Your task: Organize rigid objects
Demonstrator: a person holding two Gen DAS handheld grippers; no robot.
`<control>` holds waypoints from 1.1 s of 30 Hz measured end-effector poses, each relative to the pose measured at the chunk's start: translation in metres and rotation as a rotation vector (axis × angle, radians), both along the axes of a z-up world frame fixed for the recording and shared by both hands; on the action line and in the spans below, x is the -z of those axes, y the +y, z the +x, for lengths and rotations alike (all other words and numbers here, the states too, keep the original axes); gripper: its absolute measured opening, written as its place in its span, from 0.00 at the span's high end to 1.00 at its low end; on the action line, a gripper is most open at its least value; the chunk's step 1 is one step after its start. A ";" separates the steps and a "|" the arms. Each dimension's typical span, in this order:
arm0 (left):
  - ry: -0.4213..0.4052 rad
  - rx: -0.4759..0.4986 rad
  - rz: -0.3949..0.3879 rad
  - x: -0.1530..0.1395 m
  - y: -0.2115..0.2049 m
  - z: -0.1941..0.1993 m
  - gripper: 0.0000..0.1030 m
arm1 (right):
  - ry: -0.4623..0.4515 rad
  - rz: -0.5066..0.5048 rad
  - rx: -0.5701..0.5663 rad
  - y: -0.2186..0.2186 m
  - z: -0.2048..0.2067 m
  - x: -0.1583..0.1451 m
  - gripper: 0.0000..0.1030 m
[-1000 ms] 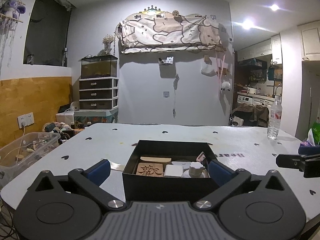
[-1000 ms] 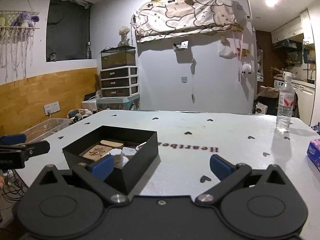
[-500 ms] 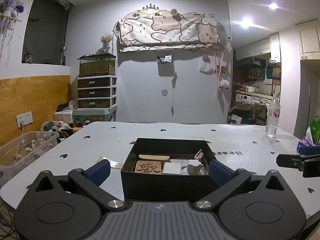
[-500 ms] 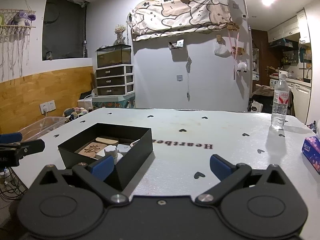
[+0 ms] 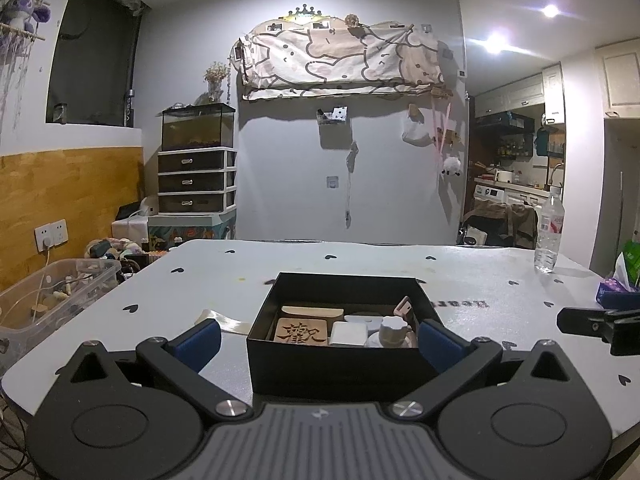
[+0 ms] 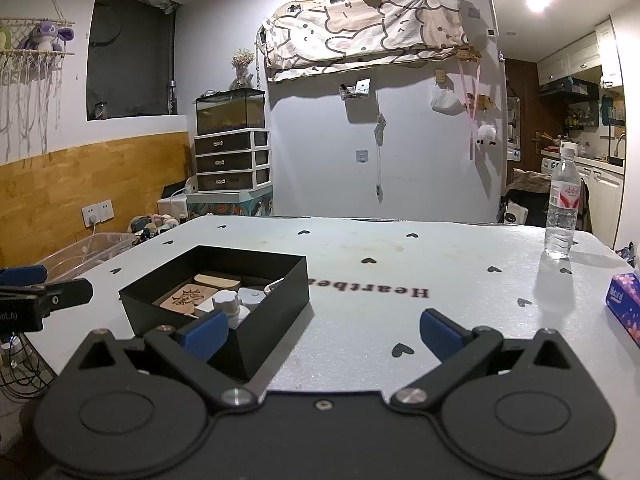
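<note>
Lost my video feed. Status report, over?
Both grippers open, empty. Black box on table, filled, between left gripper fingers. Right gripper alongside. Nothing blocking.

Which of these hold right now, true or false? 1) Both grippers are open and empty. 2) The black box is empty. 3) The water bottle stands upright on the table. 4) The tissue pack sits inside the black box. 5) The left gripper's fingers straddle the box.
1) True. The left gripper and the right gripper are both open, holding nothing.
2) False. The black box holds several items, including a carved wooden tile and a small white block.
3) True. The water bottle stands upright on the table, far right.
4) False. The tissue pack lies on the table at the right edge, apart from the box.
5) True, as the left wrist view frames it.
</note>
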State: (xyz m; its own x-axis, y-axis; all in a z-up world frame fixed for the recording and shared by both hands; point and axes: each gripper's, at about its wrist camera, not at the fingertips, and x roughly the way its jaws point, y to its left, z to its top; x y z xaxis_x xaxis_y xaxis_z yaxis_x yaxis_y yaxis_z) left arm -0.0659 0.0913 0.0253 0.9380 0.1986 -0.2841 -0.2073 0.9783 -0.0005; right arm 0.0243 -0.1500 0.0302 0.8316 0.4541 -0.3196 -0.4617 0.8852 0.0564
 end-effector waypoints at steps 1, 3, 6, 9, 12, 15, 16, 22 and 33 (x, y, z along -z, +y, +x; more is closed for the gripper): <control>0.000 0.001 0.000 0.000 0.000 0.000 0.00 | 0.000 0.000 0.000 0.000 0.000 0.000 0.00; 0.000 0.001 0.001 0.000 0.000 0.000 0.00 | 0.000 0.000 0.000 0.000 0.000 0.000 0.00; 0.000 0.001 -0.001 0.000 0.000 0.000 0.00 | 0.000 0.000 0.001 0.000 0.000 0.000 0.00; 0.000 0.000 -0.001 0.000 0.000 0.000 0.00 | 0.001 0.000 0.000 0.000 0.000 0.000 0.00; 0.000 0.001 0.001 -0.001 0.000 0.000 0.00 | 0.002 -0.001 -0.001 0.000 0.000 0.000 0.00; 0.001 0.000 0.001 -0.001 0.000 0.000 0.00 | 0.002 -0.002 -0.002 0.000 0.000 0.000 0.00; 0.001 0.000 0.001 0.000 0.000 0.000 0.00 | 0.002 -0.002 -0.002 0.000 0.000 0.000 0.00; 0.002 0.001 0.002 -0.001 0.000 0.000 0.00 | 0.007 -0.002 -0.003 0.001 0.000 0.000 0.00; 0.003 0.002 0.003 -0.001 0.000 0.000 0.00 | 0.015 0.000 -0.013 0.002 0.000 0.003 0.00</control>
